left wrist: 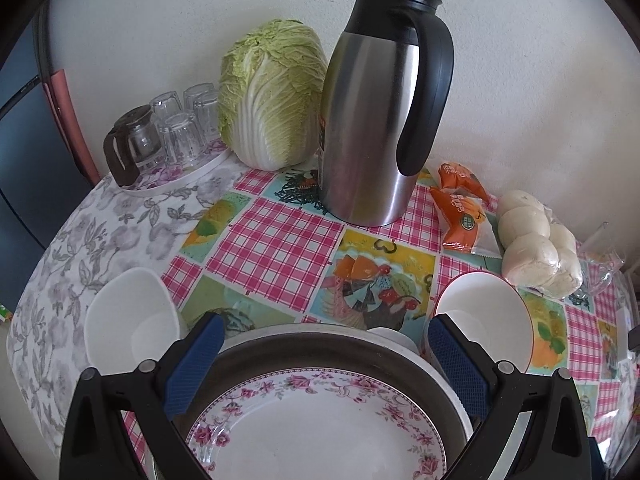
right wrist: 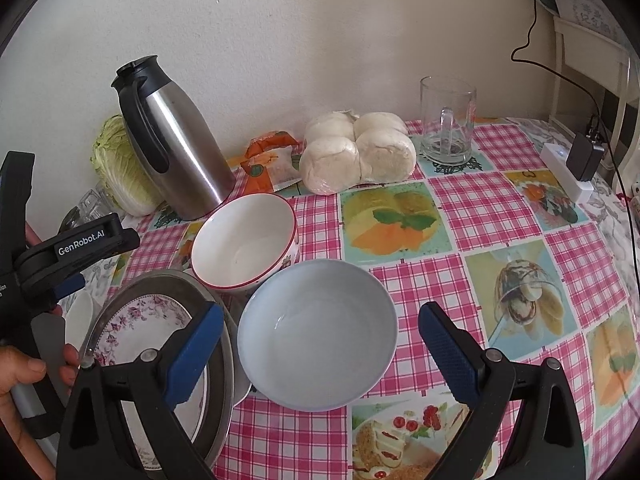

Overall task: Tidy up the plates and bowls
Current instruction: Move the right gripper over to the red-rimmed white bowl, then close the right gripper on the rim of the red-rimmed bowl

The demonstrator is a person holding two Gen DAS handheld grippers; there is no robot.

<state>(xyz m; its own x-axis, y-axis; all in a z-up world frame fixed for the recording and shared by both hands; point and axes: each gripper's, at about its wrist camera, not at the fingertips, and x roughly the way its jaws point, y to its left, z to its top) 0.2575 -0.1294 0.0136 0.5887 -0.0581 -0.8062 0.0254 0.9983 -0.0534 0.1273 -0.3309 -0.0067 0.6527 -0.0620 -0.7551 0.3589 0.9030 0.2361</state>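
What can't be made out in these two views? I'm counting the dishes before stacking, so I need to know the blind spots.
- Floral plate: near edge cut off by the left wrist frame; in the right wrist view a blue finger pad covers part of it.
- Metal dish under the plate: mostly hidden by the plate; anything beneath it cannot be told.
- Small white bowl: in the right wrist view, mostly hidden behind the left gripper.

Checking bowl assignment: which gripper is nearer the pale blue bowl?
Right. The right gripper is open with the pale blue bowl right between its fingers. The left gripper is open over the floral plate, off to the bowl's left.
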